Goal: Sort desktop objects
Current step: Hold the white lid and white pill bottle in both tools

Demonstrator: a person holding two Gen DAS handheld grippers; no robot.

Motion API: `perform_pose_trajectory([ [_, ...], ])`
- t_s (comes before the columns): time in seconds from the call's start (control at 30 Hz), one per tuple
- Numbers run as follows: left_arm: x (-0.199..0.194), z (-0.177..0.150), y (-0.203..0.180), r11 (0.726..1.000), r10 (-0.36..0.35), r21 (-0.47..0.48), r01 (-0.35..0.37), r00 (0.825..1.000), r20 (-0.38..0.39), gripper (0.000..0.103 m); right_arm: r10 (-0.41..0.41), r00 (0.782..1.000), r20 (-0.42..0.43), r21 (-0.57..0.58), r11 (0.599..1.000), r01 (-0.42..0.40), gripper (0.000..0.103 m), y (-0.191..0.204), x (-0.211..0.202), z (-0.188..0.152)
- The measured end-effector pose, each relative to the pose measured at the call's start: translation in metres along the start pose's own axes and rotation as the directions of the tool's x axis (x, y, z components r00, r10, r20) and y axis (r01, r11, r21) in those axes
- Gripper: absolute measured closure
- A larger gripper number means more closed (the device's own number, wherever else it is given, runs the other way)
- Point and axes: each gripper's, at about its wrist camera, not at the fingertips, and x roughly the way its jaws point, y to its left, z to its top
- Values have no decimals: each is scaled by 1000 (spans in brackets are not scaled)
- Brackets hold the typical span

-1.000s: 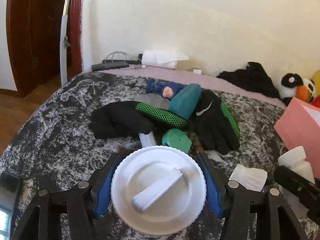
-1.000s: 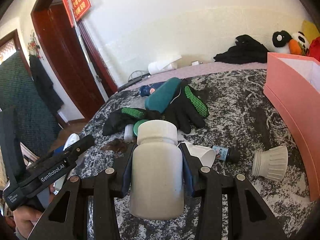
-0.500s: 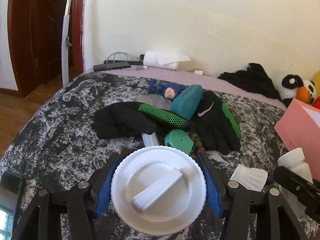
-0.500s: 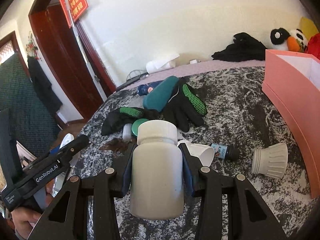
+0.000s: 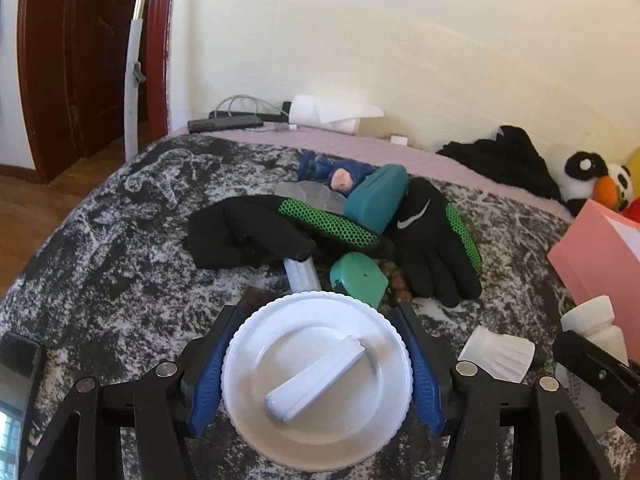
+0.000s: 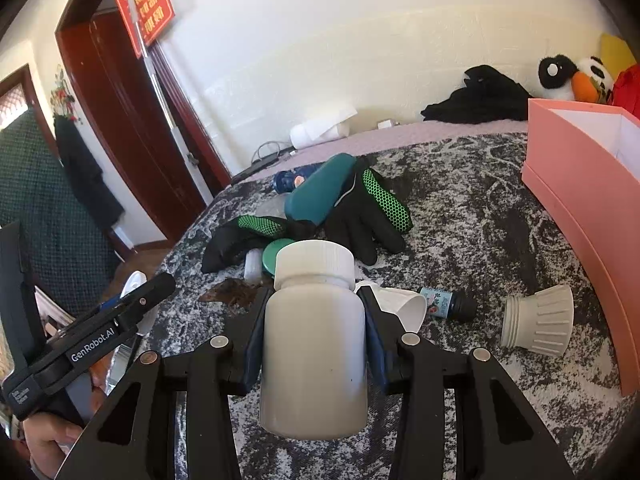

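Note:
My left gripper (image 5: 316, 364) is shut on a round white lid (image 5: 316, 380) with a raised bar handle, its blue pads pressing both sides of the rim. My right gripper (image 6: 314, 320) is shut on a white capped plastic bottle (image 6: 314, 344), held upright above the mottled grey bedspread (image 6: 480, 232). The bottle (image 5: 592, 328) also shows at the right edge of the left wrist view. A pile lies ahead: two black gloves with green mesh (image 5: 436, 240), a teal case (image 5: 376, 196), a green cap (image 5: 358, 278) and a blue figure (image 5: 336, 172).
A pink box (image 6: 584, 184) stands open at the right. White ribbed cups (image 6: 536, 320) and a small dark vial (image 6: 444, 302) lie on the spread near it. Plush toys (image 6: 576, 76), black cloth and a paper roll line the wall. A hand holds the left gripper's handle (image 6: 92, 340).

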Motion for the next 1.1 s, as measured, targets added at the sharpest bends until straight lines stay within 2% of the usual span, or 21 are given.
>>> perform_pose_trajectory([
  [0.43,3,-2,1,1000,-9,-23,9,1000,-18,38,-4,1000,1,-3,1000,4,58,1,-1,0],
  [0.6,1,-2,-1,1000,25,5,-25,1000,5,38,-8,1000,0,-1,1000,8,58,1,-1,0],
  [1.1,-1,0,-8,1000,10,23,-11,1000,27,38,-18,1000,18,-8,1000,18,58,2,-5,0],
])
